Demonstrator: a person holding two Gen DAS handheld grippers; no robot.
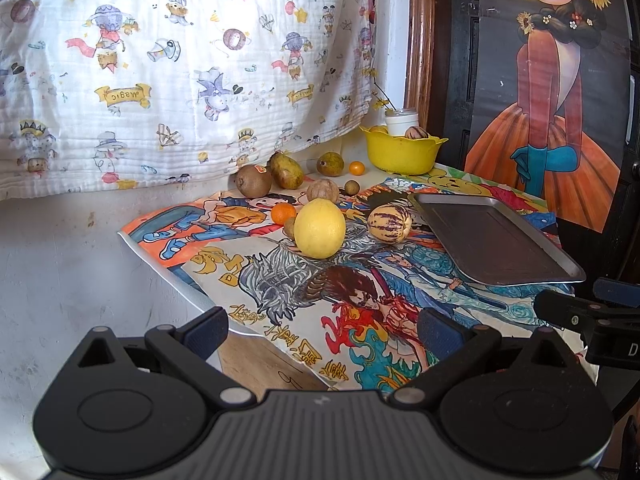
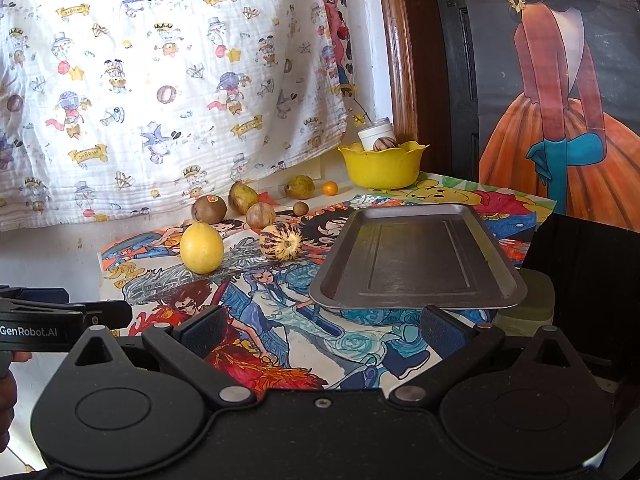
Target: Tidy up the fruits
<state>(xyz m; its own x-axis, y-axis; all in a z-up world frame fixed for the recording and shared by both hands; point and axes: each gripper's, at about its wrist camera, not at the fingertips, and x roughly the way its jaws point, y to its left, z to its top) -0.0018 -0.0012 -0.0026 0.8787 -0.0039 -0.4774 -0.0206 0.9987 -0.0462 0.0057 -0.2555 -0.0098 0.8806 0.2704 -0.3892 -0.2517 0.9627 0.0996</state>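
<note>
Several fruits lie on a cartoon-printed tablecloth (image 1: 280, 292). A big yellow lemon (image 1: 319, 228) (image 2: 201, 247) sits mid-table, a striped pepino melon (image 1: 389, 223) (image 2: 281, 241) to its right, a small orange (image 1: 283, 213) to its left. A kiwi (image 1: 253, 180) (image 2: 209, 209), two greenish pears (image 1: 286, 171) (image 1: 330, 164), a brown round fruit (image 1: 322, 191) and a tiny orange fruit (image 1: 356, 167) lie farther back. An empty metal tray (image 1: 496, 244) (image 2: 420, 260) lies on the right. My left gripper (image 1: 322, 326) and right gripper (image 2: 322, 326) are open and empty, short of the fruits.
A yellow bowl (image 1: 402, 154) (image 2: 382, 168) at the back holds a white jar and some fruit. A printed white cloth (image 1: 180, 72) hangs behind the table. A dark door with a girl poster (image 1: 560, 80) stands at the right. The table's left edge drops off beside a wall.
</note>
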